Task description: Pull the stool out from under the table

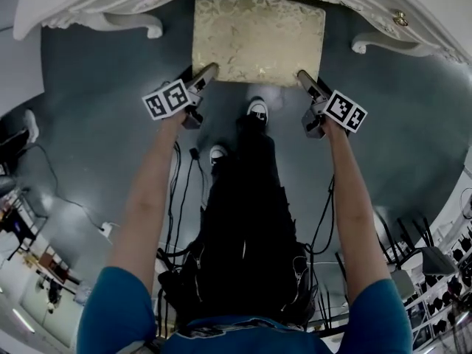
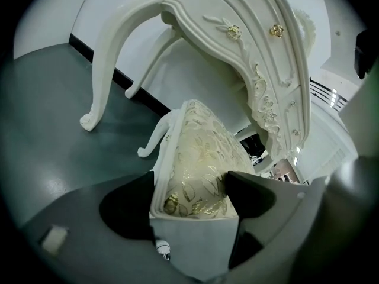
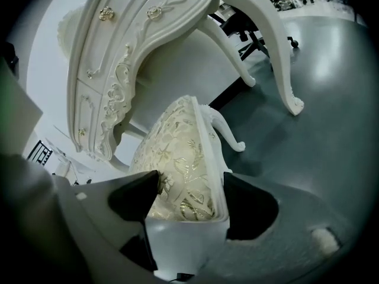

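Finding 1, position. The stool (image 1: 258, 39) stands on the grey floor (image 1: 96, 146) in front of the white carved dressing table (image 1: 81, 6), centred between its two front legs. Only the far edge of the seat lies under the dressing table's front edge. The rest of the seat is out in the open on our side.

Finding 2, tools. The left tool (image 2: 192, 189) is set on the seat's near corner at our left, the right tool (image 3: 189, 187) on the near corner at our right. Each has its jaws spread wide and closed on the seat. One jaw bears on the gold-patterned cushion (image 2: 201, 152) and the other on the white seat frame (image 3: 210, 158) at the outer edge. Neither tool has hold of anything else.

Finding 3, handling. We judge the frame to be stiff and of moderate weight. The cushion looks soft and its woven cover fairly slick, so a jaw resting on it may sink or creep. The firm purchase is the rigid frame rail at the corners, as taken now. The slender curved legs (image 2: 155, 139) look like the weak point. They could snag or chatter on the floor if one side leads, so we recommend an even, level pull on both corners.
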Tool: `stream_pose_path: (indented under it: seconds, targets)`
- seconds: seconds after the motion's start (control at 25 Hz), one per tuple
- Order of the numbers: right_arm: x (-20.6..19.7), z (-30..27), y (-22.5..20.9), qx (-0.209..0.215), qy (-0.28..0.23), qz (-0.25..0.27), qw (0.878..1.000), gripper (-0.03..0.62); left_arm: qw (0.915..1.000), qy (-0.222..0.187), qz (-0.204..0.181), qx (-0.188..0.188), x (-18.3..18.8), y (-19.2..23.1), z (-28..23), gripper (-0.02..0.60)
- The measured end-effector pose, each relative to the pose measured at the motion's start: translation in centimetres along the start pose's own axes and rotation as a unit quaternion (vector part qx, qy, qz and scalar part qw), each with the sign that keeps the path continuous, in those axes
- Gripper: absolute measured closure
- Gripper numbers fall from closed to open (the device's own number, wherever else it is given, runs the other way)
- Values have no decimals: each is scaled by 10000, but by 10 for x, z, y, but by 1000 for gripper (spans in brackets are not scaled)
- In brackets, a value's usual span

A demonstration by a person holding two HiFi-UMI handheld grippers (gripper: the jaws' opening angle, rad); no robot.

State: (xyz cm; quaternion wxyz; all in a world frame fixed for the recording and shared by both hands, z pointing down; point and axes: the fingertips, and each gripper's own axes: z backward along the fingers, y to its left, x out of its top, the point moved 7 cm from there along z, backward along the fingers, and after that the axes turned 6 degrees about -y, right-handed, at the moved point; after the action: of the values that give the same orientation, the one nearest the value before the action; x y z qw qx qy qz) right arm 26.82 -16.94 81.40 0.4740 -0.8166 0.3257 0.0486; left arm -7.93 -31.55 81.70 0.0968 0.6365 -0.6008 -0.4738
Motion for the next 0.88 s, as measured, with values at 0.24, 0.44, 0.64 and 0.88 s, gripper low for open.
stream_pose_path:
  seconds: [0.24, 0.44, 0.64, 0.88]
  targets:
    - [-44, 25, -4, -53, 19, -24, 10000, 244, 9999, 131, 19, -11, -32, 11, 33, 180]
    - [-77, 44, -4, -88, 97, -47, 9999, 244, 9998, 192, 42, 11, -58, 19, 64, 181]
    - [-111, 68, -8, -112, 119, -93, 9998, 243, 9994, 350, 61, 50, -86, 24, 91, 179]
    - [-148, 96, -5, -132, 223, -113, 9996, 243, 9981, 586, 147, 106, -114, 29, 128, 179]
